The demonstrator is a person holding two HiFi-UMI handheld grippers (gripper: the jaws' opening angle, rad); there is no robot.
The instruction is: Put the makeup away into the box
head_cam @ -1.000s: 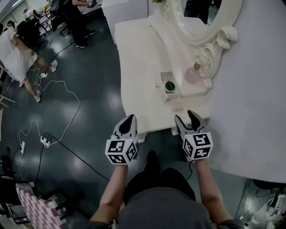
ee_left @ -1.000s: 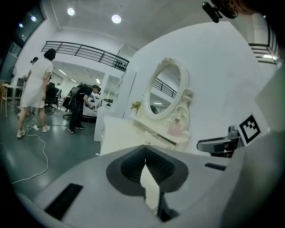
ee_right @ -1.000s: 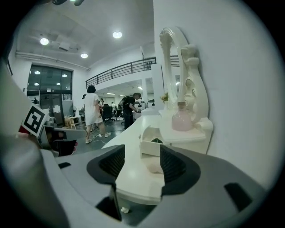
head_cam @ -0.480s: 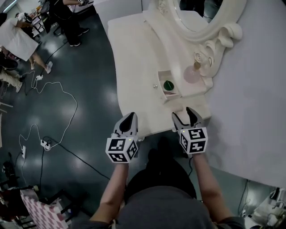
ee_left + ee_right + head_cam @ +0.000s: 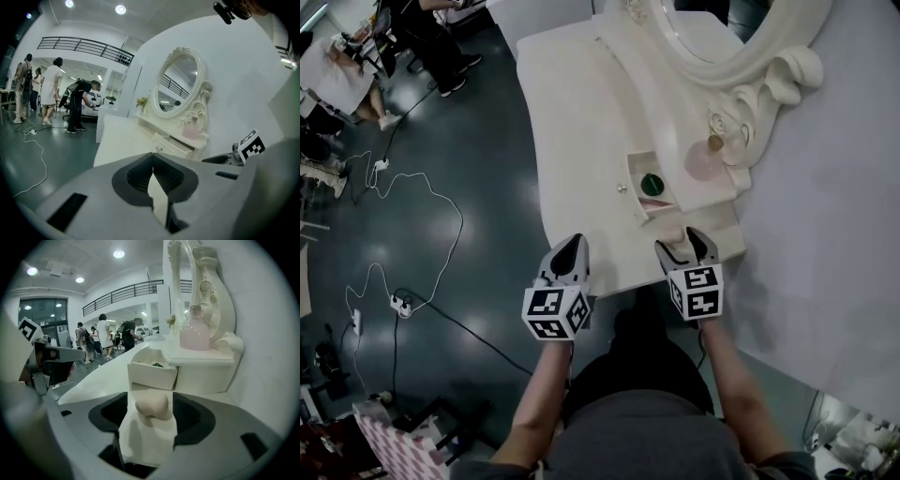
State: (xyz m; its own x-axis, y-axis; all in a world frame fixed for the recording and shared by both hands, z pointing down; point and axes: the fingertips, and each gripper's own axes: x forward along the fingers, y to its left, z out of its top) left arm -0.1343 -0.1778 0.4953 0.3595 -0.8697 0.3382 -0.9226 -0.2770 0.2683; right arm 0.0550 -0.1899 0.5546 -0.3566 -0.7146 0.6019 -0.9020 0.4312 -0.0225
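Both jaws of the right gripper [image 5: 680, 246] have just been opening and stand wide around the sponge [image 5: 151, 408] on the table [image 5: 101, 380], near the box [image 5: 152, 375]. The left gripper [image 5: 570, 251] is closed, empty. An off-centre squeeze could push the soft sponge away.

A large open hall, more a studio or lab than a home. A cream dressing table [image 5: 581, 141] with an ornate oval mirror [image 5: 177, 80] stood alone on a dark glossy floor [image 5: 478, 159] strewn with cables [image 5: 441, 216] and a power strip [image 5: 398, 305]. People [image 5: 49, 89] stood about beneath a railed mezzanine [image 5: 84, 47] and ceiling spotlights [image 5: 121, 9].
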